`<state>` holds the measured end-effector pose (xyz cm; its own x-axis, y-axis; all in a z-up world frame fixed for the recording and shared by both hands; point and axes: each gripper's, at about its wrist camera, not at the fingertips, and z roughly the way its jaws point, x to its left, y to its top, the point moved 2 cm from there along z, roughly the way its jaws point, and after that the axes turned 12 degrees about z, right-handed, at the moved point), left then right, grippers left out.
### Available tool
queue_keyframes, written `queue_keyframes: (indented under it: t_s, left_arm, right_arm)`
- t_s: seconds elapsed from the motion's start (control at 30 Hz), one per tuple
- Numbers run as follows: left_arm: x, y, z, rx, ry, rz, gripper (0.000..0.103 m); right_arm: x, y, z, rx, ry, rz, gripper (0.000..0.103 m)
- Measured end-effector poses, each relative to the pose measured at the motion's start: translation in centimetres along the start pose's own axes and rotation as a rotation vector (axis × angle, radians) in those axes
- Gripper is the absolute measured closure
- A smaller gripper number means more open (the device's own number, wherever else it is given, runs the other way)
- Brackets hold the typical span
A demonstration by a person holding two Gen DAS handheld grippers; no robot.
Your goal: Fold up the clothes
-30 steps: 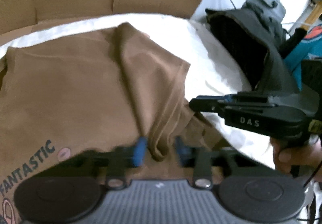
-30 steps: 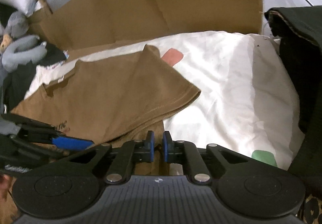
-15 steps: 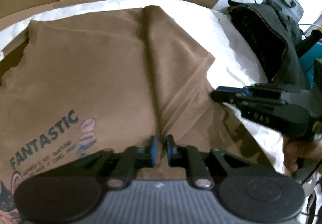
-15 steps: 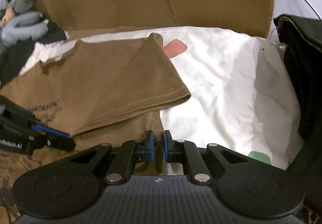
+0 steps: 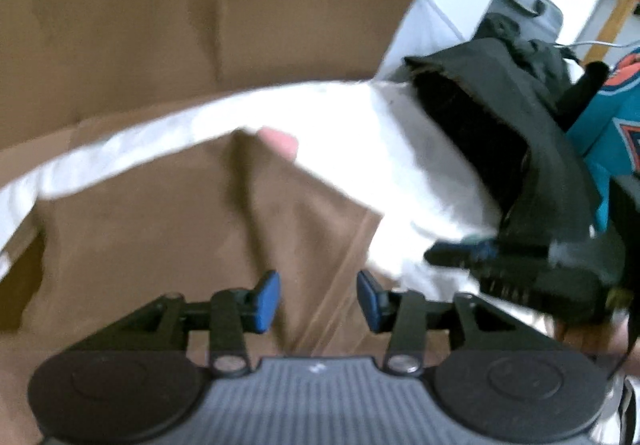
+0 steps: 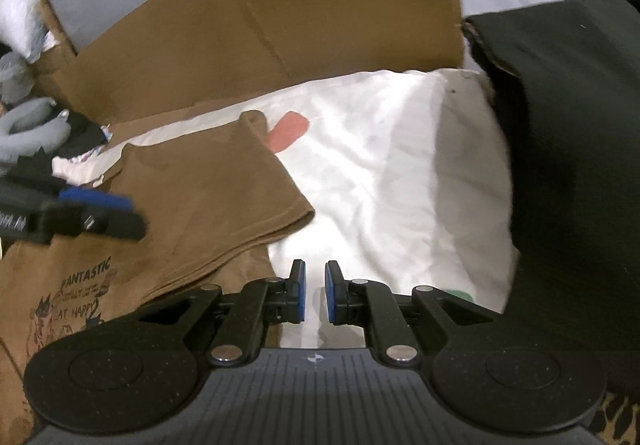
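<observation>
Two tongs are under my control. Left tongs (image 5: 318, 299): jaws opening, nothing clamped, hanging above the brown T-shirt (image 6: 208, 205). Right tongs (image 6: 315, 293): blue pads drawn nearly together, holding nothing, over the white sheet (image 6: 392, 181) just past the shirt's side. The shirt lies spread on that sheet, its sleeve folded inward, hem edge free. Open sheet stretches rightward to a black garment (image 6: 568, 149). Cardboard (image 6: 280, 13) stands behind; the left view is blurred, perhaps by motion.
</observation>
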<state>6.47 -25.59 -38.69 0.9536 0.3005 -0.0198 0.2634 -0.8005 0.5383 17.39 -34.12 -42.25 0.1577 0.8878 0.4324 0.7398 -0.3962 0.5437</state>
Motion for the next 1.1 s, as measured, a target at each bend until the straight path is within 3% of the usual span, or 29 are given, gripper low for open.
queue_keyframes:
  t_s: [0.2,0.37,0.63,0.67,0.9,0.93,1.03,1.1]
  left_arm:
    - [-3.6,2.8,3.5,-0.012,-0.028,0.112,0.057]
    - [-5.1,3.5,6.8,0.024,0.009,0.165,0.058]
    - [-5.3,3.2,10.8,0.096,0.091,0.235,0.061]
    - [-5.3,3.1,11.1,0.101,0.100,0.254,0.065]
    - [-4.9,2.6,11.6,0.078,0.094,0.254,0.064]
    - [-4.8,2.7,11.5,0.079,0.094,0.236,0.067]
    - [-4.1,3.2,10.9,0.078,0.090,0.172,0.091]
    - [-3.4,3.5,10.2,0.071,0.068,0.122,0.096]
  right_arm:
    - [-1.2,-0.8,-0.8,-0.011,-0.008,0.046,0.093]
    - [-2.3,-1.7,-1.2,-0.009,-0.016,0.082,0.093]
    - [-3.4,-2.6,-1.4,-0.004,-0.027,0.127,0.093]
    - [-3.4,-2.6,-1.4,-0.004,-0.026,0.129,0.093]
    - [-3.5,-2.9,-1.3,-0.004,-0.021,0.137,0.093]
    - [-3.5,-2.9,-1.2,-0.004,-0.022,0.140,0.093]
    - [-3.3,-2.7,-1.2,-0.010,-0.016,0.143,0.093]
    - [-3.1,-2.6,-1.4,-0.017,-0.009,0.139,0.093]
